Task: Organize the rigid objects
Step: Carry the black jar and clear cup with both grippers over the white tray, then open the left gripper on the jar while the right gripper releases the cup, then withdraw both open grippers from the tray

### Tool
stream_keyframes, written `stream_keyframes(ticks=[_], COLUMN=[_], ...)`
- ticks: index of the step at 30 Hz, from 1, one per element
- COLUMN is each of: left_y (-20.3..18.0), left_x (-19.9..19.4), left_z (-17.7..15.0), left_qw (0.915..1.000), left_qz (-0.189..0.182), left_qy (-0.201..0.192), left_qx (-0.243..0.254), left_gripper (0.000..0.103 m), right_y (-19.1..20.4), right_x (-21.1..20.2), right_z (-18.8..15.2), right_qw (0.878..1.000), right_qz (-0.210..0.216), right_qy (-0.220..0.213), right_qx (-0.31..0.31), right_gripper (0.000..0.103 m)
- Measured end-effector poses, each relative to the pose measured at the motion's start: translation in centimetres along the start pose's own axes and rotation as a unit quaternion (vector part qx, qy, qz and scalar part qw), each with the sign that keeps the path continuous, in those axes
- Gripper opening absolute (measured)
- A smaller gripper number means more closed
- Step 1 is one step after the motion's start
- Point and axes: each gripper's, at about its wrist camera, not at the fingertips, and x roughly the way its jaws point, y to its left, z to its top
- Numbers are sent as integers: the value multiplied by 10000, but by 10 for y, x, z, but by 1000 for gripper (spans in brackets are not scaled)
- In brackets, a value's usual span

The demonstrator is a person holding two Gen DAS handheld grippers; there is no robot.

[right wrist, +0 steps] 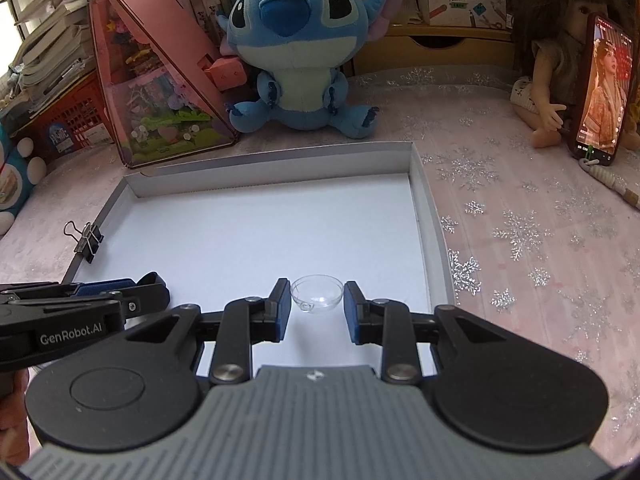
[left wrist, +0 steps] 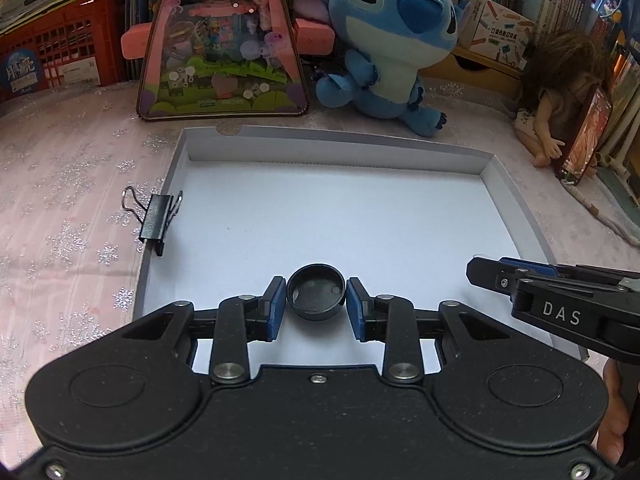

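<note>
A pink snowflake cloth (left wrist: 60, 184) covers the table across both views. On it, filling the middle of each frame, lies a shallow white tray (left wrist: 332, 152) with low grey walls. Behind the tray, at upper centre, sits a blue plush (left wrist: 388, 40); to its left stands a pink triangular toy box (left wrist: 216, 48), and at far upper left a red crate (left wrist: 60, 48). At the right edge of both views a doll (right wrist: 548, 80) leans by a lit phone (right wrist: 602, 92).

The left gripper (left wrist: 316, 300) fills the bottom of the left view. Its blue pads (left wrist: 276, 308) clench a round black cap (left wrist: 316, 298), open side up, over the tray's near floor. The right gripper (right wrist: 316, 304) fills the bottom of the right view; a small clear dish (right wrist: 317, 294) sits between its pads, touching the left one, with a sliver of gap at the right pad that I cannot be sure of.

A black binder clip (left wrist: 158, 220) is clamped on the tray's left wall, at middle left in the left view, lower left in the right.
</note>
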Motion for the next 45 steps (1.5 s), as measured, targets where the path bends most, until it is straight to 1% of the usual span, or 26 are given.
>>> stream_keyframes(ticks=[14,16,17,19,20,21,23,25,27,28,33,39,42,45], left_y=[-5,-6,-7,-7,-7,-7,-7,-6,-5,-4,-2,-2,-2,-3], left_x=[3,4,4,3,2,1,-2,-5,-10,-13,-28,-49,-60,-72], left_z=[-2,-2,-3,-3,-3,-4,-4,-5,-6,-6,-13,-28,-38,-50], left_qw=[9998,9997,9997,9997,9997,9997,9996,9995,9994,9993,9984,9967,9955,9941], left_qz=[105,111,117,99,78,71,54,24,-4,-33,-101,-249,-322,-389], left_qy=[-93,-118,-130,-153,-166,-181,-219,-263,-315,-340,-529,-730,-852,-962], left_qx=[153,175,175,177,176,174,187,188,142,122,142,247,271,329], left_gripper=[31,31,31,35,42,47,49,53,58,59,71,76,78,80], right_y=[4,3,3,3,3,2,2,3,3,3,2,-4,-4,-4], right_x=[6,6,6,6,5,5,1,-3,-9,-12,-27,-44,-55,-65], right_z=[-1,-2,-3,-3,-3,-3,-4,-5,-6,-7,-14,-25,-32,-39], right_qw=[9999,9999,9999,9999,9999,9999,9999,9997,9995,9994,9985,9975,9965,9953], right_qz=[-63,-59,-68,-73,-65,-48,-17,-31,-49,-58,-33,105,155,174], right_qy=[38,34,18,-13,-31,-51,-111,-173,-251,-301,-498,-692,-806,-930], right_qx=[-135,-139,-143,-121,-100,-93,-106,-153,-180,-189,-214,-109,-142,-189], right_gripper=[34,38,38,40,47,54,55,57,66,67,76,84,87,88])
